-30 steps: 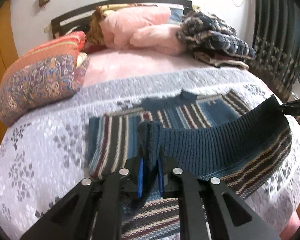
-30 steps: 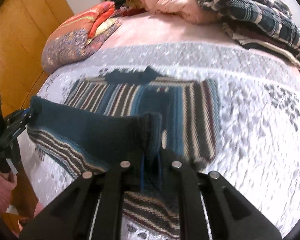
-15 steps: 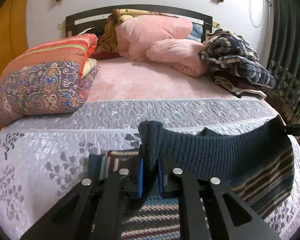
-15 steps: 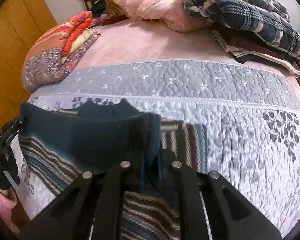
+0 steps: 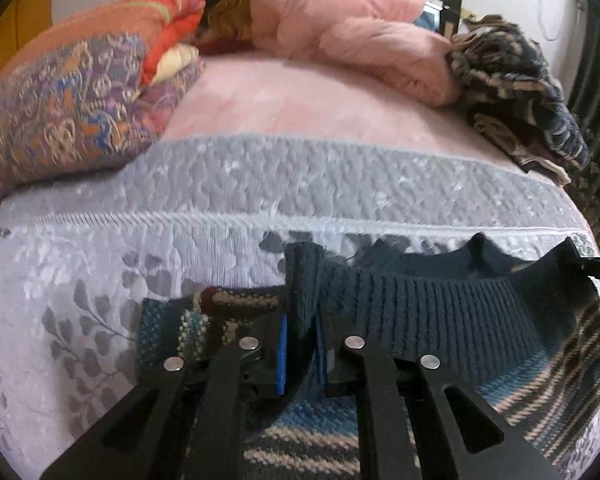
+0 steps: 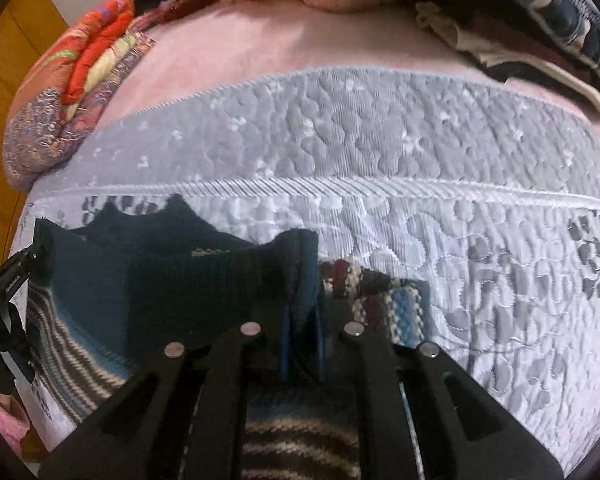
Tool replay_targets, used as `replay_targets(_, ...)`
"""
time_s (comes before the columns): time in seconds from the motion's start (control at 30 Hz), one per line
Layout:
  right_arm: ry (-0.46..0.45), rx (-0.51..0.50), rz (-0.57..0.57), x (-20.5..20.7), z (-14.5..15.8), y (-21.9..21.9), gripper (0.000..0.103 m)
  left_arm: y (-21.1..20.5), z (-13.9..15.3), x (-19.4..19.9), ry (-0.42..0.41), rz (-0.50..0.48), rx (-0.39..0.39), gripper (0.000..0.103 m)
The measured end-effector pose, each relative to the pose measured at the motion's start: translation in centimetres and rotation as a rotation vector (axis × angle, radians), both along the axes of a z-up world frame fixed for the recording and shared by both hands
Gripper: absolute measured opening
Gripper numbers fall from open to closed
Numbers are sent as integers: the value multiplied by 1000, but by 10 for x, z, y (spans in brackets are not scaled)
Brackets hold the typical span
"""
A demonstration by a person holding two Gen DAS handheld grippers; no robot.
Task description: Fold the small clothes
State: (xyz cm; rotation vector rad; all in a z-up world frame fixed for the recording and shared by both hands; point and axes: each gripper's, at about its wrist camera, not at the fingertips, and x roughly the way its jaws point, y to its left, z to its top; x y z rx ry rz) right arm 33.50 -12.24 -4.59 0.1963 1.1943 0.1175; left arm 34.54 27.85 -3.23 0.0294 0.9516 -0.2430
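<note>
Claws first: left claw [image 5: 300,354] is clamped on one corner of the striped sweater [image 5: 440,312]'s ribbed dark hem, right claw [image 6: 302,344] pinched tight on the other corner. Hem hangs stretched between them, over the sweater's body lying flat on the grey quilt [image 5: 260,184] of the bed. Looks like mid bottom-to-top fold. Next I'd guess: lower the hem level onto the collar end, then let go. Both claws sit low, pointing toward the pillows [image 5: 72,112].
</note>
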Motion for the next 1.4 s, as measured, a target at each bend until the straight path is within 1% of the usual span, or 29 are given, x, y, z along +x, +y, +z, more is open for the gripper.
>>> replay_targets(0.07, 17, -2, -6, 4, -9, 0, 9, 0, -10, 4, 17, 4, 13, 11)
replay_targets(0.17, 26, -1, -10, 6, -19, 0, 9, 3, -23, 8, 36, 18, 11, 12)
replay_targets(0.27, 41, 5, -17, 7, -21, 0, 11, 6, -26, 7, 45, 29, 2, 14)
replay_targets(0.33, 43, 1, -12, 6, -17, 0, 12, 6, -25, 9, 61, 41, -2, 20)
replay_targets(0.37, 31, 0, -8, 4, -11, 1, 18, 9, -22, 9, 76, 51, -21, 20)
replay_targets(0.43, -23, -15, 6, -8, 8, 0, 32, 13, -14, 6, 86, 68, -50, 33)
replay_targets(0.47, -41, -18, 9, -13, 15, -1, 45, 14, -7, 1, 83, 81, -55, 36)
replay_targets(0.5, -68, -13, 10, -22, 26, -3, 51, 15, -1, -2, 76, 86, -59, 40)
replay_targets(0.53, -72, -1, 16, -31, 34, -6, 53, 15, 5, -7, 66, 86, -67, 44)
replay_targets(0.6, -65, 41, 26, -49, 44, -12, 53, 12, 21, -24, 43, 84, -77, 46)
replay_targets(0.67, -47, 66, 37, -68, 50, -15, 53, 4, 31, -38, 36, 67, -82, 48)
replay_targets(0.73, -37, 70, 49, -89, 55, -17, 53, -8, 38, -55, 41, 41, -68, 50)
replay_targets(0.77, -30, 73, 50, -99, 56, -18, 53, -16, 42, -66, 43, 13, -73, 50)
replay_targets(0.87, 13, 115, 36, -130, 51, -26, 53, -36, 46, -94, 57, -38, -89, 53)
replay_targets(0.97, 49, 147, 25, -153, 41, -30, 53, -52, 40, -112, 89, -80, -102, 54)
replay_targets(1.03, 68, 153, 28, -163, 33, -30, 47, -62, 35, -123, 104, -92, -95, 54)
replay_targets(1.1, 87, 139, 29, -171, 24, -28, 31, -70, 29, -131, 112, -101, -86, 54)
replay_targets(1.13, 93, 135, 28, -173, 20, -29, 28, -75, 26, -134, 112, -102, -81, 54)
replay_targets(1.17, 103, 138, 25, -174, 15, -29, 22, -77, 24, -136, 113, -102, -79, 54)
replay_targets(1.2, 109, 142, 21, -175, 13, -30, 14, -78, 21, -138, 115, -100, -73, 54)
replay_targets(1.27, 107, 167, 17, -176, 13, -31, 12, -83, 16, -140, 117, -101, -63, 54)
replay_targets(1.33, 86, 178, 17, -179, 21, -33, 11, -86, 12, -142, 116, -102, -55, 54)
replay_targets(1.4, 68, 192, 14, -181, 28, -36, 10, -88, 11, -144, 98, -102, -31, 54)
